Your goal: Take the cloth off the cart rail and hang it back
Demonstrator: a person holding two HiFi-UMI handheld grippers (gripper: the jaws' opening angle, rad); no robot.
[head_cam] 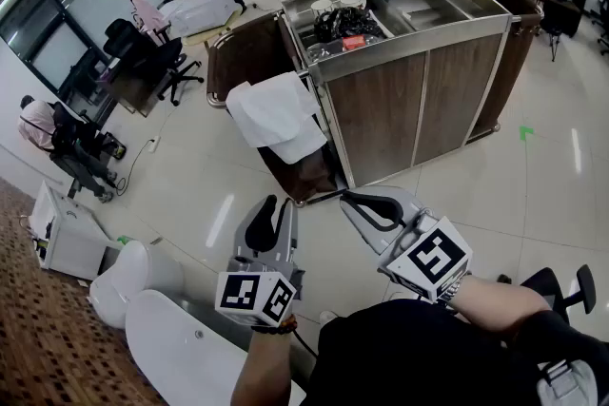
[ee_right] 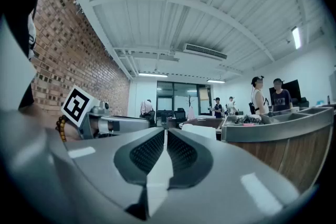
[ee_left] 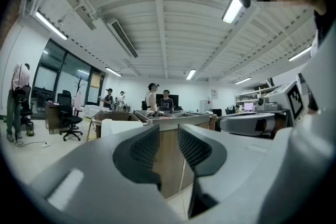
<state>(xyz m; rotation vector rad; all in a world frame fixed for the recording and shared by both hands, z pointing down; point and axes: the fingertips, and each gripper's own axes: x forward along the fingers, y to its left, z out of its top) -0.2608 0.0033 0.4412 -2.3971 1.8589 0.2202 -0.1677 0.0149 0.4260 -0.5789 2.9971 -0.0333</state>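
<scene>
The cloth (head_cam: 276,117) hangs over the rail of the cart (head_cam: 419,100), well ahead of both tools. I'd widen the left tool (head_cam: 270,210), now slightly apart and empty, then pinch the top fold. The right tool (head_cam: 362,203) is closed on nothing. Only the head view shows the full drape.

Cart rail (head_cam: 213,57): stretch under the draped cloth (head_cam: 276,119) hidden. Cart-top contents (head_cam: 347,24): dark jumble, too small to identify. Cart (ee_right: 286,136), right gripper view: cut by right edge; cloth's lower part behind jaws.
</scene>
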